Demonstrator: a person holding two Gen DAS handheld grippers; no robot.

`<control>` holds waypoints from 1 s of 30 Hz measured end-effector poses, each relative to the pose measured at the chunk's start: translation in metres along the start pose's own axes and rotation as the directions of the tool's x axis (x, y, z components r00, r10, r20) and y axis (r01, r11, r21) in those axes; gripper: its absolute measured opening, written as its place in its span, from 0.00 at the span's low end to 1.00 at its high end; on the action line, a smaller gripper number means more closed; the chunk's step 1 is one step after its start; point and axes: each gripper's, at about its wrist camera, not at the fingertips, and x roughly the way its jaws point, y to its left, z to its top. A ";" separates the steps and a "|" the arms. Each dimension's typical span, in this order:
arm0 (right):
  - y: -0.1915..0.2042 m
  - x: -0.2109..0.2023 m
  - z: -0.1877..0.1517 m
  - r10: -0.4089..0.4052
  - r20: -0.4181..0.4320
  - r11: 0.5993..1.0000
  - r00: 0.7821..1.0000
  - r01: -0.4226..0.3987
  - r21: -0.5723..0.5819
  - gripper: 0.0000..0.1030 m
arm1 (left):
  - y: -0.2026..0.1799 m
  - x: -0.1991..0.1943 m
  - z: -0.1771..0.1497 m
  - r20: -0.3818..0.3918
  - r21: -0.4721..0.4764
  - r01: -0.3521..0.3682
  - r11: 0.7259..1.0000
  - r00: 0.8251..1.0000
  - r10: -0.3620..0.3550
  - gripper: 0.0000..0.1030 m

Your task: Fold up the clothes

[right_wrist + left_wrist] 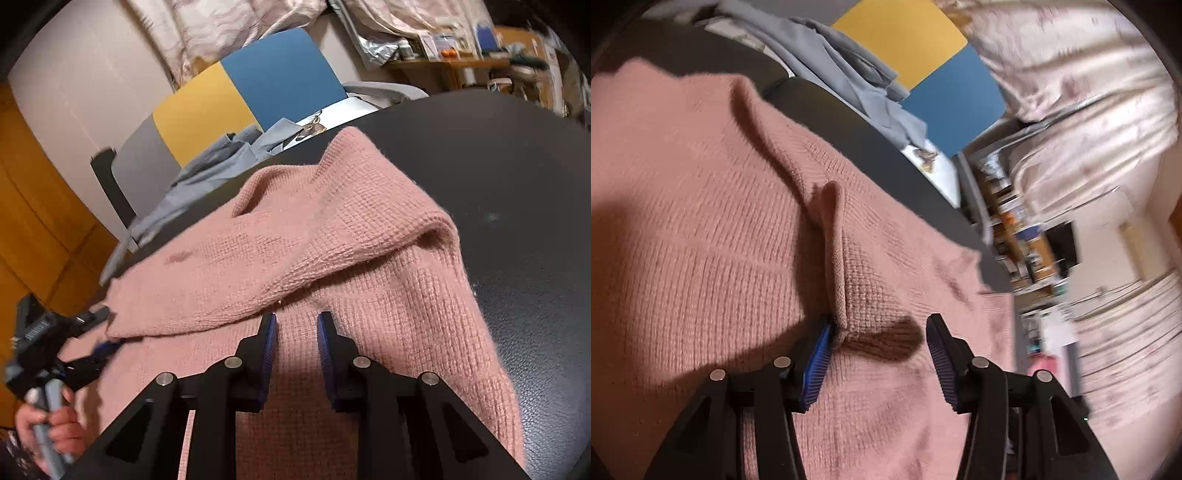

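A pink knit sweater (713, 229) lies spread over the black table (871, 147), with a raised fold running down its middle. My left gripper (881, 328) hovers low over it, jaws apart. The lower end of the fold rests against the left pad (818, 362) only. In the right wrist view the sweater (332, 236) has a layer folded over itself. My right gripper (297, 318) is just above the fabric near that layer's edge, open by a narrow gap with flat knit showing through it. The left gripper (98, 334) is at the sweater's left edge, held by a hand (48, 424).
A grey-blue garment (207, 177) and a white printed cloth (314, 127) lie at the table's far edge. Behind them stands a chair back with yellow and blue panels (236, 92). Pale curtains (1082, 92) and cluttered shelves (1023, 236) are beyond. Bare black tabletop (517, 192) lies to the sweater's right.
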 end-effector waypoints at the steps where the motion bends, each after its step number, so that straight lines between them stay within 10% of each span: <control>1: -0.005 -0.001 0.000 0.012 0.007 0.999 1.000 -0.012 0.035 0.22 | -0.004 -0.001 -0.001 0.002 0.022 -0.026 0.999 1.000 0.026 0.13; 11: -0.035 -0.023 0.023 -0.038 -0.018 0.987 0.999 0.041 0.156 0.09 | -0.033 -0.034 0.011 0.087 0.180 0.019 0.984 0.996 -0.035 0.12; 21: -0.067 -0.023 0.028 -0.096 0.019 0.976 0.995 0.090 0.198 0.07 | 0.005 -0.015 -0.005 0.093 0.246 -0.156 0.957 0.986 0.137 0.09; 30: -0.016 -0.049 0.047 -0.063 0.058 0.995 0.996 0.067 -0.068 0.11 | 0.049 -0.028 -0.004 0.119 0.073 0.037 0.997 0.992 -0.045 0.10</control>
